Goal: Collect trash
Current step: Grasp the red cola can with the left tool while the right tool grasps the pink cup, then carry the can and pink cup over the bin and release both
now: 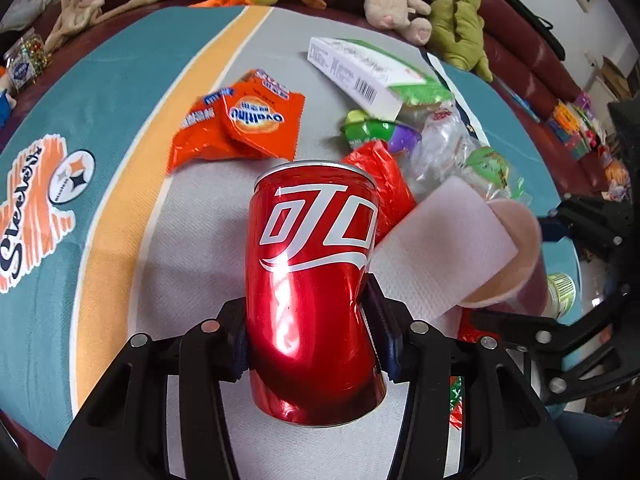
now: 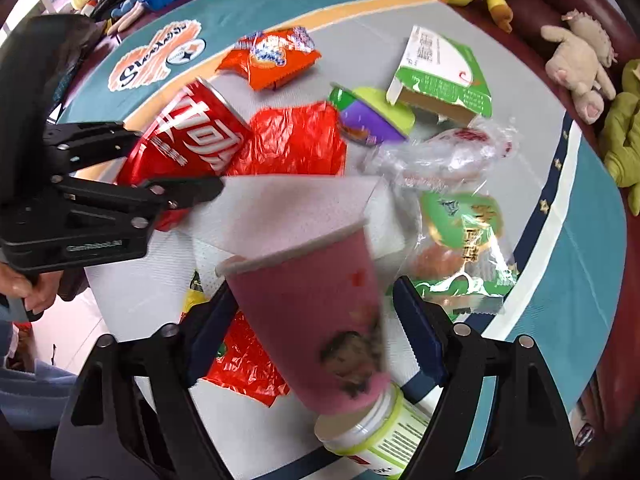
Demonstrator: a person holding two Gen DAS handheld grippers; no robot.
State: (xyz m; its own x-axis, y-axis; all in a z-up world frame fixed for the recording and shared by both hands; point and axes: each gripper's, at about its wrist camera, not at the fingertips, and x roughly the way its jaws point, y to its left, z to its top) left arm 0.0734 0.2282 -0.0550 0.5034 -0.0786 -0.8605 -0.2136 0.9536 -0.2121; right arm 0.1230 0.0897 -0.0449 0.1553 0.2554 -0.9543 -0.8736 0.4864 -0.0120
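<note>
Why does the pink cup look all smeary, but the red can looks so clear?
Right wrist view: the pink cup is blurred, as if moving. Left wrist view: the red can is sharp with shiny white glare, and the fisheye lens bends the table edges.

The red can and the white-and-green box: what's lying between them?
A crumpled red wrapper beside the red can, then a green-and-purple packet before the white-and-green box; the right wrist view shows it best.

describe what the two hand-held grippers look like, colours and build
Both are matte black plastic frames with open cut-outs and silver round rivets at the linkage joints. The left hand-held gripper and right hand-held gripper each carry dark blue pads on the finger insides. A light blue sleeve shows low at the left edge of the right wrist view.
</note>
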